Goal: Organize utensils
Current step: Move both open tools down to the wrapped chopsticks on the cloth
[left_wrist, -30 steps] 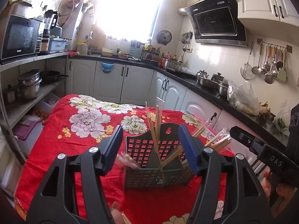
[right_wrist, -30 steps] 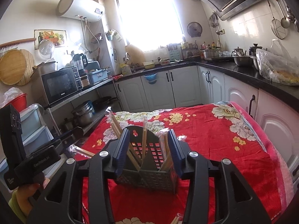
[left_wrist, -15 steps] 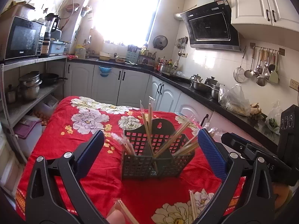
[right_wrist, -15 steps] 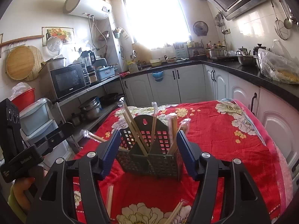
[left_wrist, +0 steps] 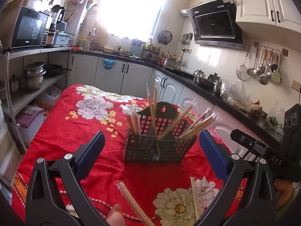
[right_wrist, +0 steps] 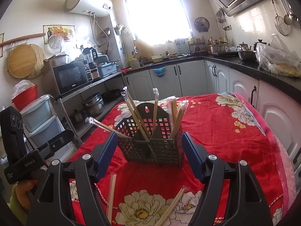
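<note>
With both the left tongs (left_wrist: pixel 150 150) and right tongs (right_wrist: pixel 149 151) gaping empty, having just been opening, another wrapped chopstick pair (right_wrist: pixel 111 194) at seven o'clock awaited pickup for the basket (right_wrist: pixel 150 145).

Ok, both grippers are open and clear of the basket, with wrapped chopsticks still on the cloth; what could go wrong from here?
1. The wrapped chopsticks and lie flat on the soft red tablecloth; the right gripper, jaws just opening, may pinch cloth or slip off the glossy wrap.
2. The chopstick basket looks light, and its chopsticks lean far outward. The left gripper, jaws open, could knock them out or tip it when adding more.
</note>
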Action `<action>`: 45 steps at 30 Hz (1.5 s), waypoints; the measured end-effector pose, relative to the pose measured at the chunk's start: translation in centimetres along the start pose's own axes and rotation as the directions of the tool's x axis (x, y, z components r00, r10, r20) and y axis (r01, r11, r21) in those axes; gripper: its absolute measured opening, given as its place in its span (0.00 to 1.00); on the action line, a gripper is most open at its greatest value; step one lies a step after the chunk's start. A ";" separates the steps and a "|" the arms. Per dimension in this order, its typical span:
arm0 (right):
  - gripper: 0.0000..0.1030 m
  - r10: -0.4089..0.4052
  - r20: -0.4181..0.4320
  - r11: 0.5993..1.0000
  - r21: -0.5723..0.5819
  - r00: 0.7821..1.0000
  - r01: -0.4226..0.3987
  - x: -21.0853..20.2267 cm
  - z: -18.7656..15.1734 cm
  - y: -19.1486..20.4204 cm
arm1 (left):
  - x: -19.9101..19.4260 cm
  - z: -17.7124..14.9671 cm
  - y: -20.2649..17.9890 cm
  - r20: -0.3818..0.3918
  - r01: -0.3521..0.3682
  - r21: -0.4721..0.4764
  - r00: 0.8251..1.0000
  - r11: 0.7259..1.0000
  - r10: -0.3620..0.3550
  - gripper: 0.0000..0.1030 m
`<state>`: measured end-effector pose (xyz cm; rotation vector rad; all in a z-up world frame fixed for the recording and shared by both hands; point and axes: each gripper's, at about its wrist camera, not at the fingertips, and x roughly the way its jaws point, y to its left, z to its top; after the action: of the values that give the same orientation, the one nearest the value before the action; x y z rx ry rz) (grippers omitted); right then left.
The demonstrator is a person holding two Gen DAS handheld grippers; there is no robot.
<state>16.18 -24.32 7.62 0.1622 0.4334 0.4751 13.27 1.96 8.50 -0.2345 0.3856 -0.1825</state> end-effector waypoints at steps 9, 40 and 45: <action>0.69 -0.002 -0.041 1.000 -0.015 0.999 0.001 -0.1 -1.7 0.2 | 0.4 -2.3 0.7 -0.065 -0.026 -0.001 0.998 1.000 0.026 0.90; 0.71 -0.043 -0.325 0.999 0.002 0.945 0.047 5.2 -8.3 -3.0 | 6.8 -9.5 4.2 -0.388 -0.044 -0.093 0.921 0.995 0.004 0.88; 0.71 -0.017 -0.397 0.999 0.026 0.917 0.030 6.7 -9.4 -3.5 | 8.3 -10.5 4.5 -0.445 -0.019 -0.147 0.894 0.989 -0.049 0.69</action>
<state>18.87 -23.68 -4.11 0.0899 0.8422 0.4776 17.30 2.42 -4.98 -0.3432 0.8609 -0.2240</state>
